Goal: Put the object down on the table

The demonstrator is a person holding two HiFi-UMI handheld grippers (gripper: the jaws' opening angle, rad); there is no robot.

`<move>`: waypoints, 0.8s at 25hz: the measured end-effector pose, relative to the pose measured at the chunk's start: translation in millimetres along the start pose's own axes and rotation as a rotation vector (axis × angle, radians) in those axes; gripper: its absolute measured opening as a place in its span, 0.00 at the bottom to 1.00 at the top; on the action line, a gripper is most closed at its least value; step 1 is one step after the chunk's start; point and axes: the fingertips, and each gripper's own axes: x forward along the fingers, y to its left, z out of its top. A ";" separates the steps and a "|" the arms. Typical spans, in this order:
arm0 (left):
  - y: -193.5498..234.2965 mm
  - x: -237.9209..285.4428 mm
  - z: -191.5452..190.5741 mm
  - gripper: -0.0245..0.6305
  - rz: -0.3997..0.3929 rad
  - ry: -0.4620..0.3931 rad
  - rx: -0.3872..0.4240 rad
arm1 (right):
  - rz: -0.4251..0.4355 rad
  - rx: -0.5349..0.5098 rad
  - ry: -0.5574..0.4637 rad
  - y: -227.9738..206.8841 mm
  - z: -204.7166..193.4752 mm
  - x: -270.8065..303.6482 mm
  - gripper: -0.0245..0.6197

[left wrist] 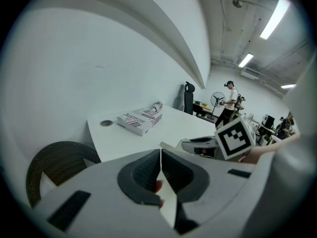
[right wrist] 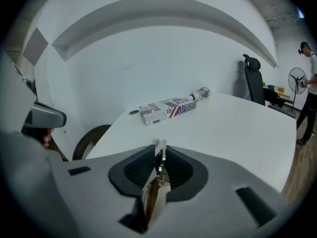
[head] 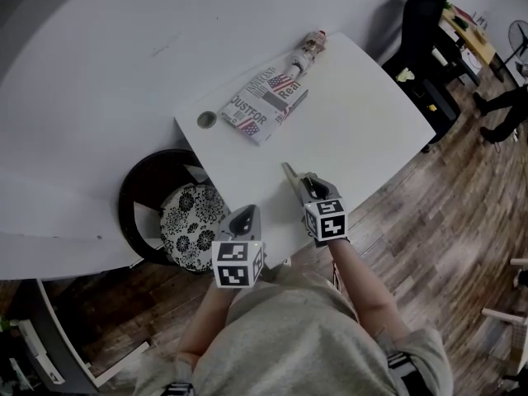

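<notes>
My right gripper (head: 297, 180) hovers over the near edge of the white table (head: 363, 130). Its jaws are closed on a thin tan and metal object (right wrist: 157, 182), which stands on edge between the pads and pokes past the tips (head: 288, 172). In the right gripper view the jaws (right wrist: 159, 150) point across the table toward a printed box (right wrist: 167, 109). My left gripper (head: 246, 215) is just off the table's near corner with its jaws (left wrist: 160, 157) together and nothing visible between them. A fingertip shows behind them.
The flat printed box (head: 264, 101) lies at the far side of the table with a small bottle-like item (head: 309, 49) at its end and a round cable hole (head: 206, 120) beside it. A round chair with a patterned cushion (head: 186, 221) stands left of the table. A black office chair (head: 421, 23) is beyond.
</notes>
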 end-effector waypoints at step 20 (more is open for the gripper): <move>-0.9 -5.9 -3.9 0.05 0.002 0.004 0.007 | -0.036 0.042 0.036 -19.8 -9.6 6.8 0.20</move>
